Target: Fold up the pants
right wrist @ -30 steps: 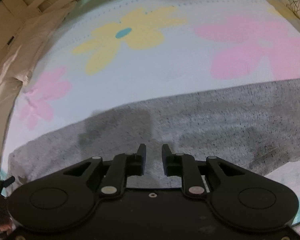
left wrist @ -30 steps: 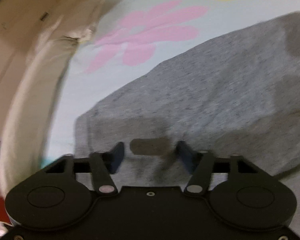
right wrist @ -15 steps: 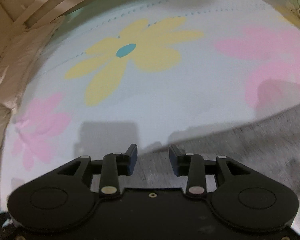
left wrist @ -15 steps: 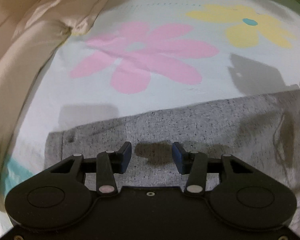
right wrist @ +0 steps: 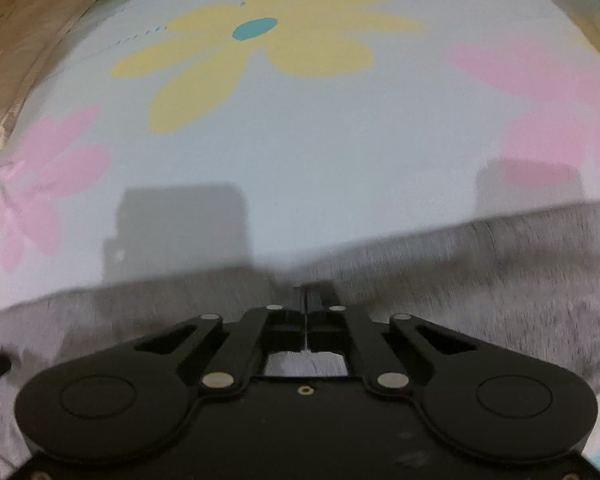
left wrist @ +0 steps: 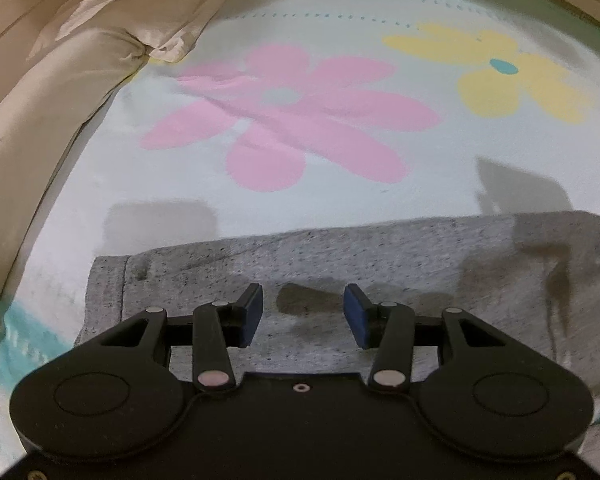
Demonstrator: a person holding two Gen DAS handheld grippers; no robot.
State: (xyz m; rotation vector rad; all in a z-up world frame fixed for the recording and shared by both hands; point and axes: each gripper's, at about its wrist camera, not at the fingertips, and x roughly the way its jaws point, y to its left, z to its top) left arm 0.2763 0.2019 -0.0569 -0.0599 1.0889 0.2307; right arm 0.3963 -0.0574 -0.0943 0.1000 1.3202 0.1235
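Grey speckled pants [left wrist: 400, 256] lie flat across a pale blue flowered sheet [left wrist: 340, 200]. My left gripper [left wrist: 304, 312] hovers over the pants near their left end, where a hem band [left wrist: 106, 284] shows. It is open, and its blue pads [left wrist: 354, 316] have only flat fabric below them. In the right wrist view my right gripper [right wrist: 305, 300] is shut at the far edge of the pants [right wrist: 480, 264]. The cloth rises to a small peak at its tips, pinched between them.
A beige pillow or bedding roll [left wrist: 60, 80] borders the sheet at the left and back. Bare sheet with a pink flower [left wrist: 292, 120] and a yellow flower [right wrist: 260, 52] stretches beyond the pants' far edge.
My right gripper opened wider, moved to the pants' far edge and snapped shut there. My left gripper rolled and shifted early on, then stayed still and open.
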